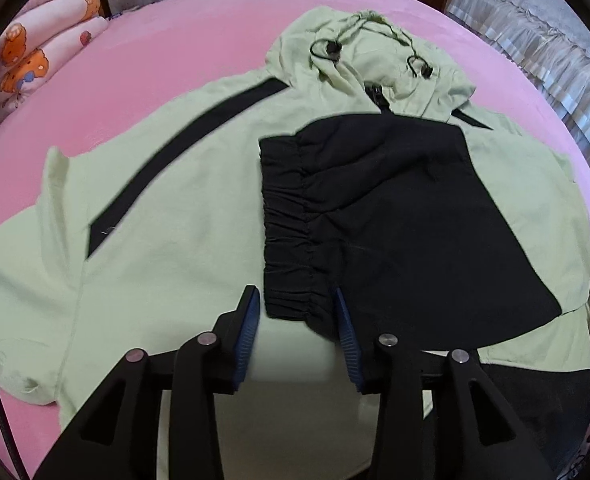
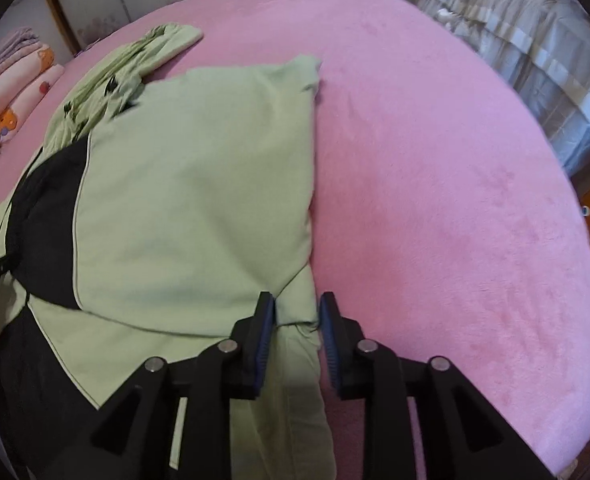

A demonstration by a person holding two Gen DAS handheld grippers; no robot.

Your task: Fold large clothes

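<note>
Left wrist view: green jacket spread on pink bed, hood far, hem near; black sleeve folded across chest, elastic cuff just ahead of left gripper; jaws apart, nothing pinched.

Right wrist view: jacket's folded right edge runs straight away from right gripper; fabric lies between parted jaws, pads seemingly not pressing; right hand nearer that edge; unfolded sleeve likely left hand's job.

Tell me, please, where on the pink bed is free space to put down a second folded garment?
The widest bare patch of the pink bedspread lies right of the green jacket, toward the grey ruffled bed. A narrower strip runs between the jacket's left shoulder and the stacked blankets. The middle is crowded: the jacket's black sleeve lies folded over it.
</note>
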